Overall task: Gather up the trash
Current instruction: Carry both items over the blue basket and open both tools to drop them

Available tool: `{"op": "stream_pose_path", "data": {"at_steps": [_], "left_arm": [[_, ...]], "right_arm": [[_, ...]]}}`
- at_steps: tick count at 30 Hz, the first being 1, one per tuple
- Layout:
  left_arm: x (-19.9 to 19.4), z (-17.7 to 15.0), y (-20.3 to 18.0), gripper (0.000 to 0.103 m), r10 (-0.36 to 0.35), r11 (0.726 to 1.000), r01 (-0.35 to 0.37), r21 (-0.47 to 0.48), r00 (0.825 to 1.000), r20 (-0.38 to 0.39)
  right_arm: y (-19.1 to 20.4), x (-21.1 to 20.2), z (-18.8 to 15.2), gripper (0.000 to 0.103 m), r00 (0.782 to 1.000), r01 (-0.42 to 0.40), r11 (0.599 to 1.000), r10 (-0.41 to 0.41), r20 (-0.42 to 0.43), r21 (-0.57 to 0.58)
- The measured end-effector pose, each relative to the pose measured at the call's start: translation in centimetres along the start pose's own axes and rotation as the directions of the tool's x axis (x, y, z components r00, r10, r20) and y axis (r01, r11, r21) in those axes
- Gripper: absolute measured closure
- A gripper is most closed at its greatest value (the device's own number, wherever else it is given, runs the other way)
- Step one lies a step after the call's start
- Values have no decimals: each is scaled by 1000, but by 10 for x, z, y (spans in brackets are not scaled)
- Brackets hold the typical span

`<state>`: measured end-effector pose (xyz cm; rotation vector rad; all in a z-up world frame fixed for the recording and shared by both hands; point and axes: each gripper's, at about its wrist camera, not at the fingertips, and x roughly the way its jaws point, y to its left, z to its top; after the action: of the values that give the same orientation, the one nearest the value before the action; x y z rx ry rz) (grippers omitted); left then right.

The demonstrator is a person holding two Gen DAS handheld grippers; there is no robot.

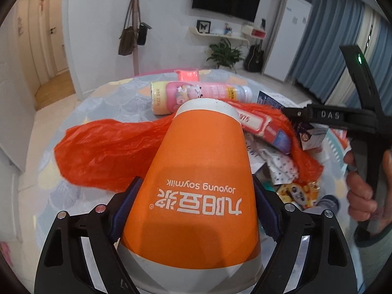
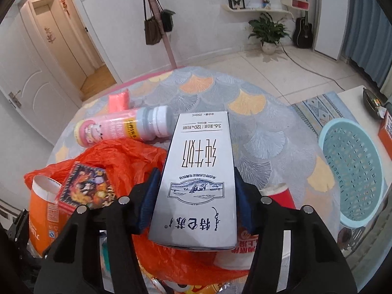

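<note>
My left gripper [image 1: 194, 203] is shut on an orange soymilk paper cup [image 1: 193, 176], held above a round table with its base pointing away from the camera. The cup also shows at the left edge of the right wrist view [image 2: 45, 210]. My right gripper [image 2: 194, 191] is shut on a white milk carton [image 2: 198, 171], held over an orange plastic bag [image 2: 127, 161] that lies open on the table. The bag [image 1: 107, 152] holds wrappers and small boxes. A pink drink bottle [image 2: 122, 128] lies on its side beyond the bag; it also shows in the left wrist view [image 1: 196, 95].
A pink packet [image 2: 118, 101] lies at the table's far edge. A red paper cup [image 2: 279, 196] stands right of the carton. A light blue plastic basket [image 2: 352, 171] sits to the right. The table [image 2: 257, 112] has a leaf-patterned cloth. The right tool [image 1: 343, 117] crosses the left view.
</note>
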<state>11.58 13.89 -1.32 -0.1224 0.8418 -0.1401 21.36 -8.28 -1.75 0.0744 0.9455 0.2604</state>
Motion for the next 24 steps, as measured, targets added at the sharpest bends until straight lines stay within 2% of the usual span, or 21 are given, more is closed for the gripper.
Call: {"op": "stream_pose_path", "data": {"at_steps": [6, 12, 18, 24], "left_arm": [[-23, 5, -6, 22, -27, 999, 28, -21, 998, 56], [-38, 15, -39, 22, -68, 998, 67, 23, 994, 90], [-32, 34, -92, 21, -107, 990, 97, 104, 990, 97], [-9, 53, -159, 20, -164, 971, 149, 185, 984, 72]], "right_arm": [[1, -39, -5, 50, 995, 5, 1000, -2, 104, -30], [-18, -78, -9, 50, 981, 23, 1000, -20, 192, -12], [-70, -107, -16, 50, 961, 104, 993, -114, 252, 54], [-154, -112, -26, 50, 955, 145, 965, -194, 224, 218]]}}
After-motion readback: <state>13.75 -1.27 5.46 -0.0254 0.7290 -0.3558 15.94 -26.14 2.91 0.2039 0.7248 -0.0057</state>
